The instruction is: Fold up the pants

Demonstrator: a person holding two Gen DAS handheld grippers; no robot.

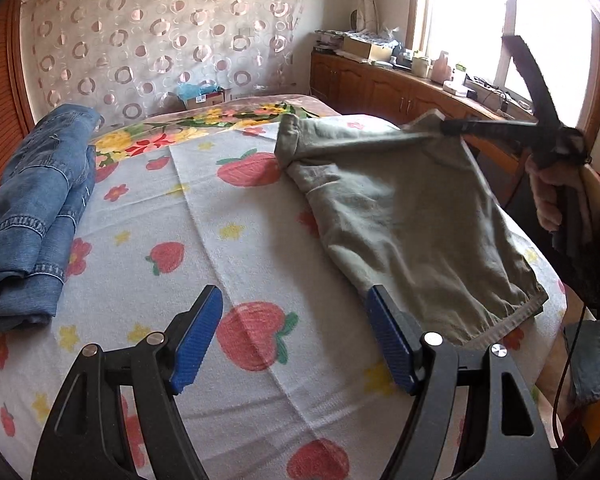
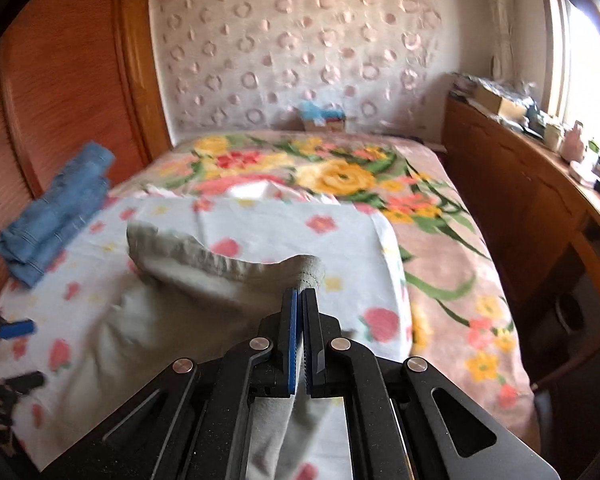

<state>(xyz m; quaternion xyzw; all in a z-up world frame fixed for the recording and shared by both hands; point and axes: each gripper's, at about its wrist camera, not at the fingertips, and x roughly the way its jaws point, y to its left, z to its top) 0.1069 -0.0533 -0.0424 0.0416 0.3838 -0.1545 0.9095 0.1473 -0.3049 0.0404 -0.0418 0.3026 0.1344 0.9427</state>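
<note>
The bed [image 1: 260,420] carries a strawberry-print towel [image 1: 240,264], folded jeans [image 1: 36,216] and grey-green pants [image 1: 400,216].

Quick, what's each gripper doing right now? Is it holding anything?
Left gripper: open, holding nothing, above the strawberry sheet.
Right gripper: shut on the grey-green pants, one edge lifted.

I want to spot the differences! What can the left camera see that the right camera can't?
Only the left wrist view shows the person's hand holding the right gripper, and the left gripper standing open. Only the right wrist view shows the right gripper's jaws closed on the grey pants close up. Both show the grey pants, the folded jeans, the strawberry towel and the window.
</note>
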